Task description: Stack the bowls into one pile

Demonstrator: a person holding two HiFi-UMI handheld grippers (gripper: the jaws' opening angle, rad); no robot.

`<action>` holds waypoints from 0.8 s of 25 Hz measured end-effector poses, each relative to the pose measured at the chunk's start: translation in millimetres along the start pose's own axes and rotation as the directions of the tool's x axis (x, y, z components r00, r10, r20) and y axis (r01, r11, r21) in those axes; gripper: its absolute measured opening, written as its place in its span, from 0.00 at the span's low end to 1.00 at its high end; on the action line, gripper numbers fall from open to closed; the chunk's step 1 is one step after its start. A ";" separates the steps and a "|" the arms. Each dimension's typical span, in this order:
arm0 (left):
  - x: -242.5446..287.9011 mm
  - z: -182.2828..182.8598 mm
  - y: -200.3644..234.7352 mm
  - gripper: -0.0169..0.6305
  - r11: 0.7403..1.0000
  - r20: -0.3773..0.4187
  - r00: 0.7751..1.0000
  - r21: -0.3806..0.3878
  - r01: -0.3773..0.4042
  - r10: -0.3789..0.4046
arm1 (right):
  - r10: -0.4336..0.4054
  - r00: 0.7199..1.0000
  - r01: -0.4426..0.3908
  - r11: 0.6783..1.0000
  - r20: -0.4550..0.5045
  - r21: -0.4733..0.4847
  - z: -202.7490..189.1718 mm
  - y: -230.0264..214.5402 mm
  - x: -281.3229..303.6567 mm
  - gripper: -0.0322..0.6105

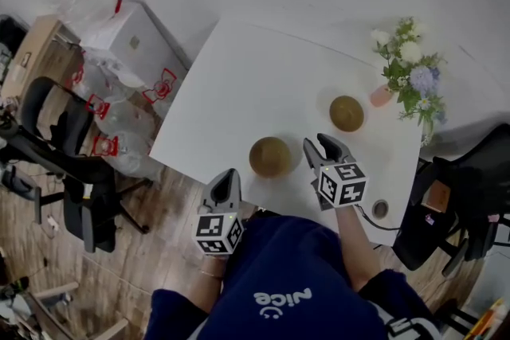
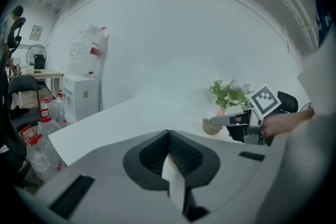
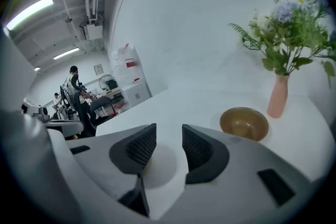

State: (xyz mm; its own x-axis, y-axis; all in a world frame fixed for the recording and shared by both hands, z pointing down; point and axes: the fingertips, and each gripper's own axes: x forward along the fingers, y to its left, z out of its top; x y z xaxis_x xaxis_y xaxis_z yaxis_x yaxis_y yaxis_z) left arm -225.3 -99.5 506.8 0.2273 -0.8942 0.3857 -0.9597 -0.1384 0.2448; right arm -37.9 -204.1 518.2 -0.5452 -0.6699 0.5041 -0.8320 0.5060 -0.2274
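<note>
Two brown bowls stand apart on the white table (image 1: 239, 84). The near bowl (image 1: 270, 156) is by the front edge and the far bowl (image 1: 347, 113) sits to its right, close to the pink vase. My right gripper (image 1: 321, 144) hovers between the two bowls, open, with nothing between its fingers. In the right gripper view the far bowl (image 3: 244, 123) lies ahead and right of that gripper (image 3: 169, 147). My left gripper (image 1: 229, 177) is shut and empty at the table's front edge, left of the near bowl. The left gripper view shows the far bowl (image 2: 211, 126) beside the right gripper (image 2: 247, 120).
A pink vase of flowers (image 1: 381, 95) stands at the table's right side, just past the far bowl. A small round object (image 1: 380, 209) lies near the front right corner. Office chairs (image 1: 64, 163) and bagged bottles (image 1: 111, 115) crowd the floor on the left.
</note>
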 end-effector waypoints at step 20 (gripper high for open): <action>18.9 2.5 -88.0 0.05 0.997 -0.039 0.997 0.035 0.073 -0.072 | -0.193 0.980 0.188 0.977 0.047 0.103 14.7 -132.9 -55.8 0.31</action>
State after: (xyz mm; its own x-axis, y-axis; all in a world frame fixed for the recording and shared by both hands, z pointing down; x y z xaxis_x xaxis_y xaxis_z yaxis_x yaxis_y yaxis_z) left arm -136.9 -105.2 490.3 0.3023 -0.8644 0.4018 -0.9455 -0.2185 0.2413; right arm 101.5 -242.0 508.0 -0.3783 -0.7796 0.4991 -0.9256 0.3125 -0.2134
